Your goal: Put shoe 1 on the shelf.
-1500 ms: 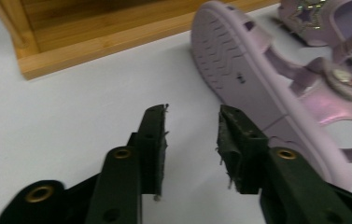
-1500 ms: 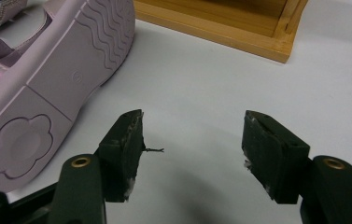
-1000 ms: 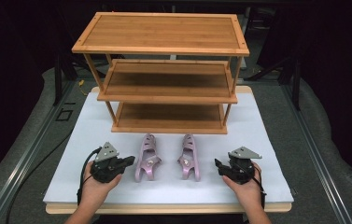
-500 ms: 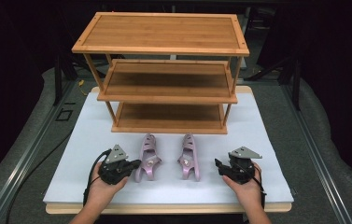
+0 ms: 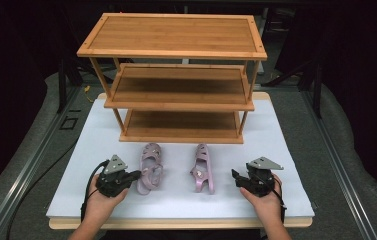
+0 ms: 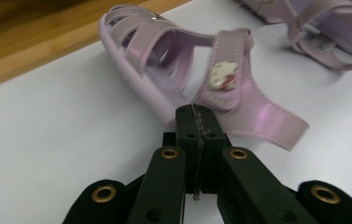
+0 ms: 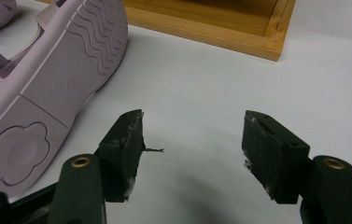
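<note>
Your left tongs [image 6: 196, 140], matt black plastic with brass-coloured rivets, meet a glossy lilac plastic sandal [image 6: 197, 79] whose strap carries a shiny badge. By your right tongs [image 7: 192, 154], worn black pads show frayed, whitish edges, and the second sandal [image 7: 47, 93] shows a smooth moulded sole with wavy ridges. The desk [image 5: 286, 150] is matt white; the shelf rack [image 5: 176, 75] is varnished, grained wood.

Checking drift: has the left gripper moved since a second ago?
Yes. The left gripper has shifted right, toward the left sandal, judged against the shelf's front-left leg.

Dark room, grey floor [image 5: 31, 165]
</note>
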